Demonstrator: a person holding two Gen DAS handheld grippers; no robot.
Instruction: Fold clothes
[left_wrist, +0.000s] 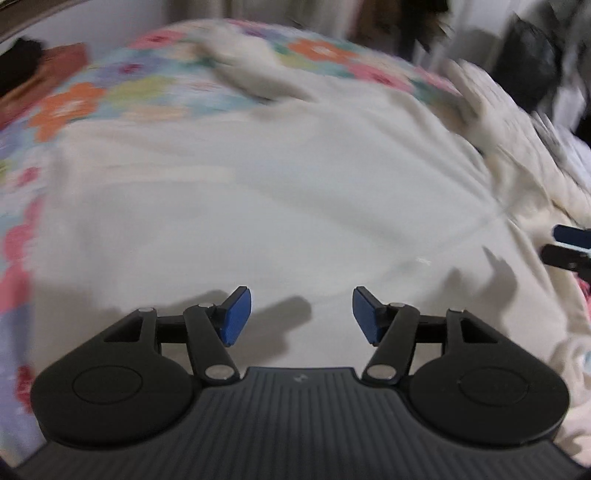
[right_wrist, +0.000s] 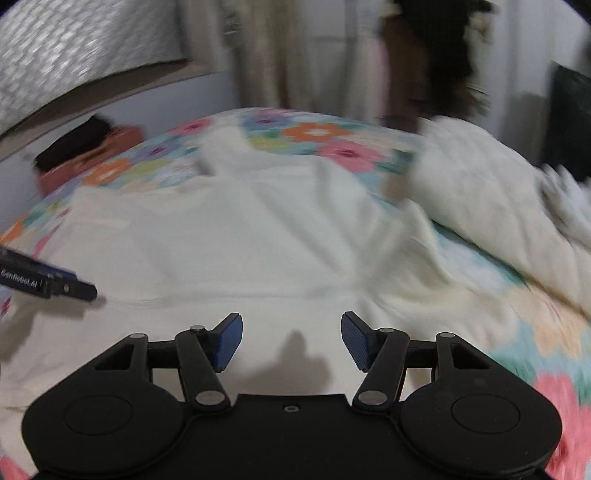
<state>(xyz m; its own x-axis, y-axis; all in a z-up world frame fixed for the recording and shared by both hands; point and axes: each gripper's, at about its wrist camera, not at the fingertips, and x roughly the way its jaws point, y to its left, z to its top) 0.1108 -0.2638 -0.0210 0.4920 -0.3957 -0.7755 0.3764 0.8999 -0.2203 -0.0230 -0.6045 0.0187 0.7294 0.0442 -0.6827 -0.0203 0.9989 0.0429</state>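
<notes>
With both my jaws wide and empty over the cream garment (left_wrist: 280, 192), a shallow pinch risked catching the floral bedspread (right_wrist: 325, 136) too.

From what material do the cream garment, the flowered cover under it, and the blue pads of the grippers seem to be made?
Cream garment: soft matte cloth, perhaps cotton fleece; it lies in gentle creases with a stitched seam. Flowered cover: printed fabric, matte; blur hides the weave. Blue pads: probably rubber or plastic, with a fine ribbed texture, on black matte plastic links.
</notes>
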